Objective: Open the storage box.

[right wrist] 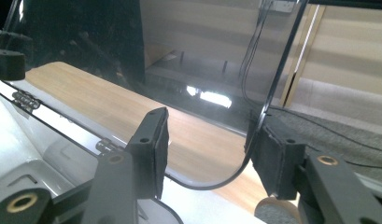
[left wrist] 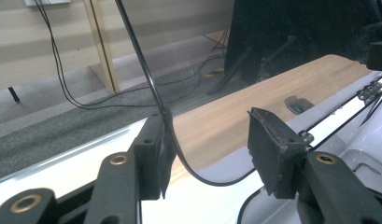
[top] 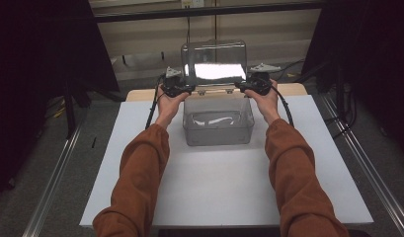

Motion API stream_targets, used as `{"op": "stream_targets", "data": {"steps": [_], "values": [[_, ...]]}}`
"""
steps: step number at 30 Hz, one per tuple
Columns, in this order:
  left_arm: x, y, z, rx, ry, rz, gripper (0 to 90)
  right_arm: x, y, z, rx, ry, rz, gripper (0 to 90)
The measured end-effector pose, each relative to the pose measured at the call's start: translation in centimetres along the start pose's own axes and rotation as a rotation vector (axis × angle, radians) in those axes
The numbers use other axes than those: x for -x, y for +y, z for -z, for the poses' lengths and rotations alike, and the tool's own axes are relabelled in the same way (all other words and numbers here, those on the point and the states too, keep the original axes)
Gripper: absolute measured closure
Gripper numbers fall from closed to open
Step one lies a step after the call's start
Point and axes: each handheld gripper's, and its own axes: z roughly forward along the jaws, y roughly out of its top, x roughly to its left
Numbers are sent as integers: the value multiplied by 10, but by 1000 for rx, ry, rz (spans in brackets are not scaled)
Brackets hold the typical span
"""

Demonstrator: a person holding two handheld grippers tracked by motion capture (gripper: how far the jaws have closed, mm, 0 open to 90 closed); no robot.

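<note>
A clear plastic box (top: 218, 123) sits at the back middle of the white tabletop, its hinged clear lid (top: 214, 59) standing upright. My left gripper (top: 189, 89) is at the lid's lower left corner, my right gripper (top: 240, 88) at its lower right corner. In the left gripper view the left gripper (left wrist: 209, 140) has its jaws apart; the rounded lid (left wrist: 216, 116) edge passes between them and lies against one pad only. In the right gripper view the right gripper (right wrist: 212, 135) is likewise open around the lid (right wrist: 202, 93) corner, which touches just the right-hand pad.
The white tabletop (top: 229, 182) stretches toward the person in front of the box. A wooden strip (top: 140, 95) runs along its far edge. Metal rails (top: 56, 173) flank the table on the floor, with cables (left wrist: 62, 88) lying on the floor behind. Small hinges (left wrist: 371, 91) join lid and box.
</note>
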Motion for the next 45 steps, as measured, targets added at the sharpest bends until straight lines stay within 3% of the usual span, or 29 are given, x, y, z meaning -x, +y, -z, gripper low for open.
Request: {"op": "stream_targets", "data": {"steps": [23,41,45], "values": [[-4,-2,-3,-38,0,63,450,4,-4,-6,-23,18,-103,432],[-7,-3,-4,-47,-16,118,449,3,-5,-8,-41,20,-146,404],[-6,-3,-4,-52,-16,129,449,1,-4,-9,-50,16,-137,375]]}}
